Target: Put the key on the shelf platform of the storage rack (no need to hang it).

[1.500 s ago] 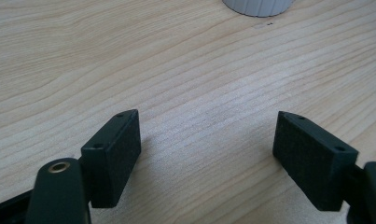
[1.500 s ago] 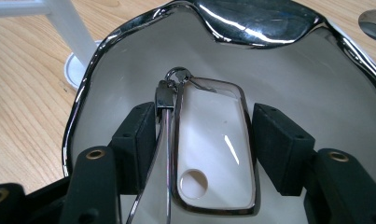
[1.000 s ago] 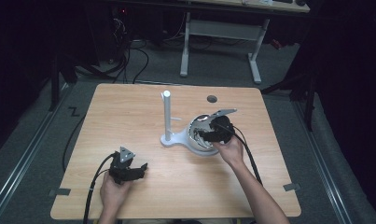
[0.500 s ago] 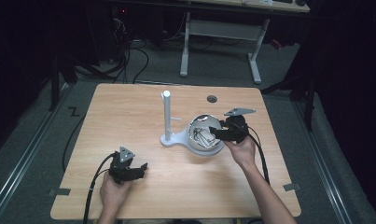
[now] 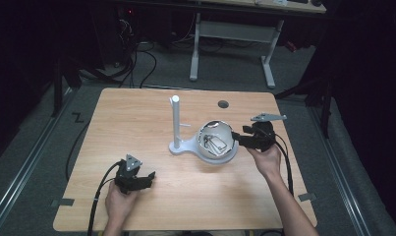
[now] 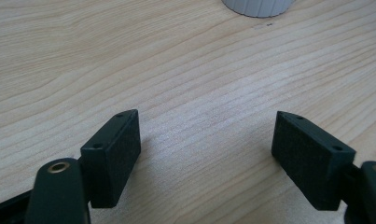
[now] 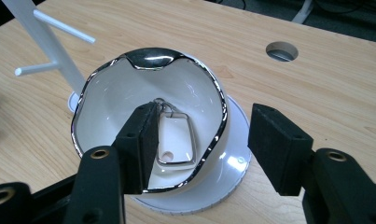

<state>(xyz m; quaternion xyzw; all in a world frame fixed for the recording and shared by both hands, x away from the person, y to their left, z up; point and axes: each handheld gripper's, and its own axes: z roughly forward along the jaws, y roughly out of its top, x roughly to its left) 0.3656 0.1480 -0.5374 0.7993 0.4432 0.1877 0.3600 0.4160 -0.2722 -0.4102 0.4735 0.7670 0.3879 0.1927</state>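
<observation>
Dark floor and cables surround the wooden desk (image 5: 136,118) where I work, so the pale things on it stand out well. At the left, near my edge of the desk, my left tongs (image 5: 145,178) rest low over bare wood with the jaws wide apart and nothing between them; I keep them parked there so they do not disturb the other hand.

In the middle stands a white stand (image 5: 175,123) with short pegs, made for hanging things, and its round base carries a white bowl (image 7: 106,98) with a shiny rim. A white key tag (image 7: 174,137) on a wire ring lies on the bottom of the bowl.

At the right, my right tongs (image 7: 202,142) have just been closing. One jaw is inside the bowl beside the tag and the other is outside the wall, so the rim is between them, but I cannot tell if the pads already press it. I judge this placing is for taking the bowl by its rim.
</observation>
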